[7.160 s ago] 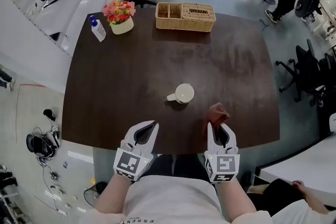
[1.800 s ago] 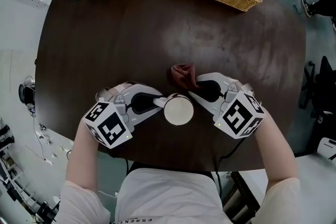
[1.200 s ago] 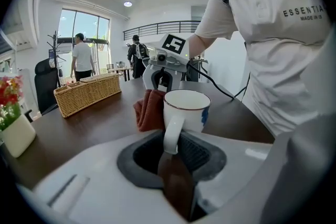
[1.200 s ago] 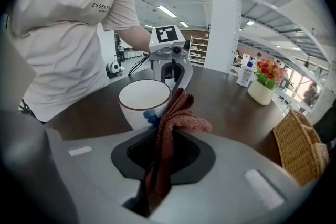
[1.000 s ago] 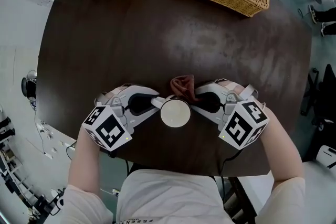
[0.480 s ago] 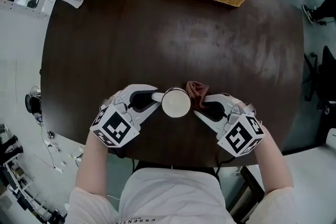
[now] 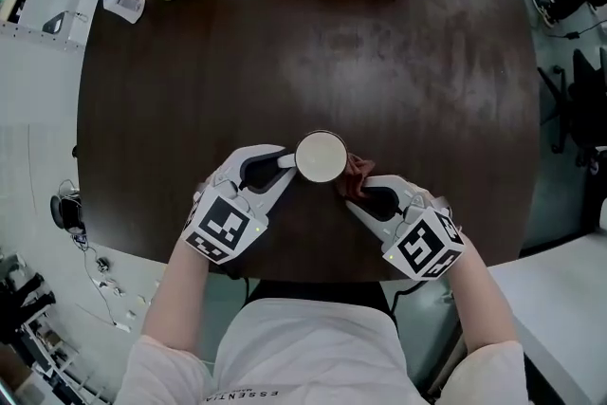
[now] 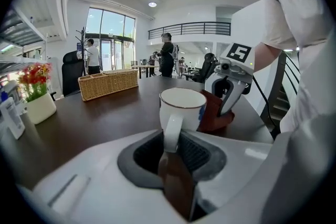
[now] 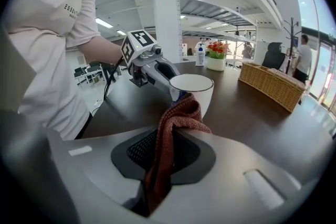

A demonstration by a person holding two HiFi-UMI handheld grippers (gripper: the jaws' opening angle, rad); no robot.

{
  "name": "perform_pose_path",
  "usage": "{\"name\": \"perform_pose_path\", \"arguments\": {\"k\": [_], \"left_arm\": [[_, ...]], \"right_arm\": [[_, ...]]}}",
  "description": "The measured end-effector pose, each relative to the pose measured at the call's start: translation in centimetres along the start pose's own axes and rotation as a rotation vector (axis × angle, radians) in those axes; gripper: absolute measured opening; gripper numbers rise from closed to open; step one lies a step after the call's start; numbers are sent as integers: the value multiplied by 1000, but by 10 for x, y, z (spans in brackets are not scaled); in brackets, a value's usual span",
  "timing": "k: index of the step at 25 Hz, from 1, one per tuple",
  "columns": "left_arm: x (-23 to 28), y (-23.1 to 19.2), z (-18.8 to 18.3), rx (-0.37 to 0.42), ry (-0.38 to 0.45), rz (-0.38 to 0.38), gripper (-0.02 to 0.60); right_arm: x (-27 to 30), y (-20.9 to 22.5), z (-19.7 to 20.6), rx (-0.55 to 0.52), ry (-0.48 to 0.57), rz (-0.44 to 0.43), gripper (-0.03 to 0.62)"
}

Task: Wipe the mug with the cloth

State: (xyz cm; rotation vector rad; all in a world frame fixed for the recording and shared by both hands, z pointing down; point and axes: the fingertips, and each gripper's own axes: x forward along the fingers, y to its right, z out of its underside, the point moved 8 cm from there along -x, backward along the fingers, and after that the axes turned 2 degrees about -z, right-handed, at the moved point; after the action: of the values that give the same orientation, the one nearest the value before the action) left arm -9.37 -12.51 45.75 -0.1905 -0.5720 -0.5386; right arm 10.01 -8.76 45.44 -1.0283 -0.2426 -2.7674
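Dark office table; left claw holds mug by handle, right claw pinches cloth.

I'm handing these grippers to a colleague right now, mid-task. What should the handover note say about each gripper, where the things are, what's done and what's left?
Left gripper: shut on the handle of the mug, which is upright over the near side of the table.
Right gripper: shut on the cloth, its bunched end against the mug's wall opposite the handle.
Done: both things gripped, cloth brought to the mug.
Left: rub the cloth round the wall and rim. How much is already wiped cannot be told.
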Motion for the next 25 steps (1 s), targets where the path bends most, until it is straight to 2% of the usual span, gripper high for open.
{"name": "perform_pose_path", "arguments": {"k": [5, 9, 17, 25], "left_arm": [[-3, 8, 6, 44, 10, 20, 81], [-1, 9, 4, 82, 44, 11, 81], [6, 10, 1, 139, 151, 34, 74], [-6, 16, -5, 87, 233, 68, 66]], "right_arm": [[-2, -7, 8, 150, -33, 128, 81], [-6, -13, 9, 259, -13, 189, 81], [-10, -22, 12, 323, -16, 228, 81], [-14, -9, 18, 385, -17, 300, 82]]}}
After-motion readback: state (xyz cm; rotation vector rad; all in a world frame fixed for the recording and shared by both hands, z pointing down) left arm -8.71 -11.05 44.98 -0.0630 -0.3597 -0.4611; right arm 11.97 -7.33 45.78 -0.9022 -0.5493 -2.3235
